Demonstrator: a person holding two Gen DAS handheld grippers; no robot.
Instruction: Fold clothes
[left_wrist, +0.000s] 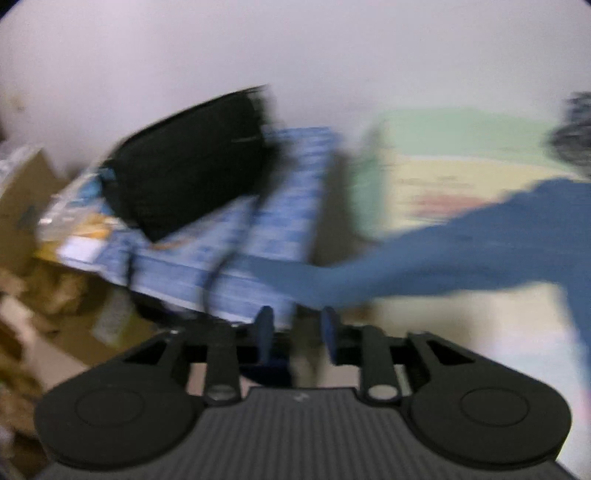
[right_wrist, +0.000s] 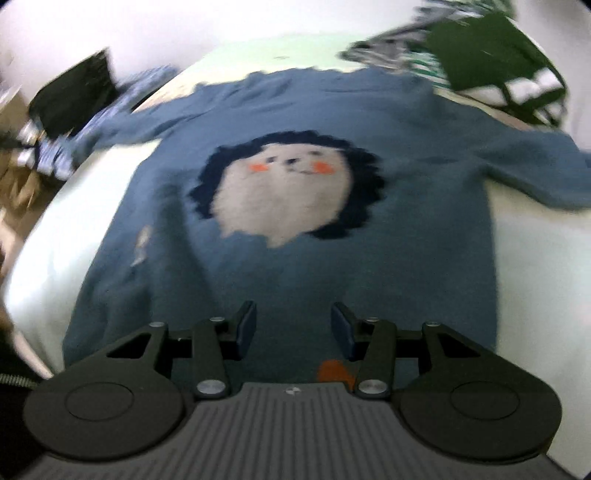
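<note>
Hovering right claw (right_wrist: 293, 328) — fingers apart

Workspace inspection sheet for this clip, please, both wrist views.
Surface: pale bed cover, sweater spread on it.
Job's things: blue sweater flat, hedgehog face up, both sleeves out.
Clutter: green-and-white garment at the far right corner; black bag on blue patterned stack.
Grippers: left gripper open, near a sleeve; right gripper open over the hem.
Cables: dark cord, blurred.
Surroundings: white wall, cardboard boxes.
</note>
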